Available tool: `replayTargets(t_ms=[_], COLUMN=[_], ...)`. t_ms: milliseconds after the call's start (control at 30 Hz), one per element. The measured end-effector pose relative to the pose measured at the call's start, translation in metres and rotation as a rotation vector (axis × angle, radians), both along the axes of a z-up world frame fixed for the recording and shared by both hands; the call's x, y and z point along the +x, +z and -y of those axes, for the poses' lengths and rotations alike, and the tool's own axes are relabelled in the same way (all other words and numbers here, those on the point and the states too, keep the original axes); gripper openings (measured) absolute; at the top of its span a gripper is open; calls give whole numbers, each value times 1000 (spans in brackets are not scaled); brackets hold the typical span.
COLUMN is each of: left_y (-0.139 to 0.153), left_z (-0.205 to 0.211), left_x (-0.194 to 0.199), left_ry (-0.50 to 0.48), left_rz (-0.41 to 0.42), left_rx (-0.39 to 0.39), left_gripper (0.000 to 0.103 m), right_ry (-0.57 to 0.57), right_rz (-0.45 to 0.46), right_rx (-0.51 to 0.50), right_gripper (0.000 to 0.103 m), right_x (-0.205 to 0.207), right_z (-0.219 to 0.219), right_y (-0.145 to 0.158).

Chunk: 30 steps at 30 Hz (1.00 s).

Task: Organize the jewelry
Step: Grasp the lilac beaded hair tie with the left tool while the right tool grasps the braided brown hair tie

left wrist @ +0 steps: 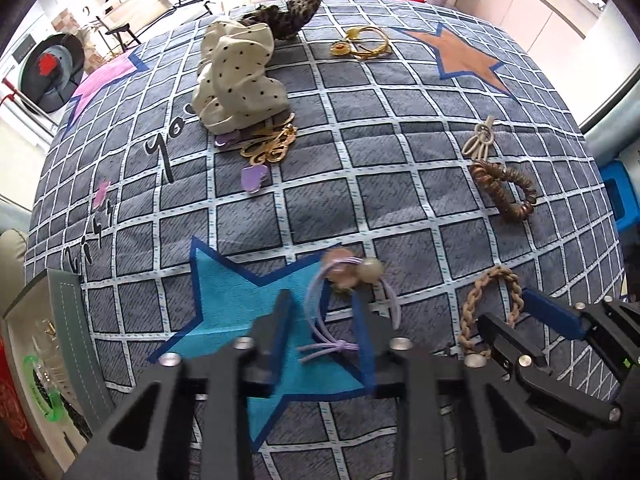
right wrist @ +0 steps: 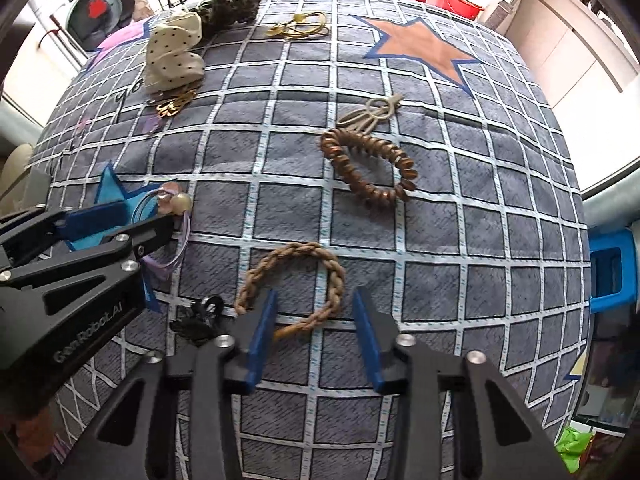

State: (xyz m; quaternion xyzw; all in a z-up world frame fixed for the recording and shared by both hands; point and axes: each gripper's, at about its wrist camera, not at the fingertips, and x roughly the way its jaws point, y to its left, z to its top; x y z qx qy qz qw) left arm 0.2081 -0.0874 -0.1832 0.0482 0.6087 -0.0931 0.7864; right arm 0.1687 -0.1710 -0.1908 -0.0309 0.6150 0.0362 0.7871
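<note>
Bench surface is covered by a grey checked cloth printed with coloured stars. Far left edge, left wrist view: an open grey-green box with small items inside, contents not legible. Upper left: cream polka-dot scrunchie lying partly over a gold filigree clip; a leopard-print scrunchie just behind it; a small purple heart clip near the gold clip. Centre far: gold hair tie with charms. Left gripper points steeply down over the blue star; jaws narrow, straddling the lilac hair tie with pearl beads. The loop lies between the fingers, but firm pad contact cannot be confirmed. Right of centre: beige metal clip touching a brown spiral hair tie. Right gripper is also aimed down, jaws fairly narrow, with the near arc of the braided tan hair tie between the blue pads; left pad appears to touch the braid, right pad apart from it. A small black clip lies just left of the braid.
</note>
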Motion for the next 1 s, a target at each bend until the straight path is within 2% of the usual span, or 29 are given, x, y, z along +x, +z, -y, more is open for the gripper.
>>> replayTargets(t_ms=[33,67,100,200,500,700,1000], left_y=[0,0,0,3,20,41,65], left_z=[1,0,-2,-14,-41,-53,-75], left_x=[1,1,1,-3,-28,-42,-53], left_ry=[0,3,10,41,67,84,110], left_rz=[-3,-11,-19,-29,2,29,59], left_rx=[-4,-13,-28,-55,-83,-97,-97], left_gripper=[9,6,6,4,4,4,4], right_ry=[3,7,8,-18,-76,-83,-74], right_rz=[-1,-2,-4,-8,-24,-8,45], right_rx=[2,3,5,34,143,164,147], right_gripper=[29,21,7,7,7,7,7], right_x=[0,0,1,1,-2,-7,-15], right_z=[-4,-5,-6,-11,17,41,43], right_y=[0,-1,0,-2,15,32,68])
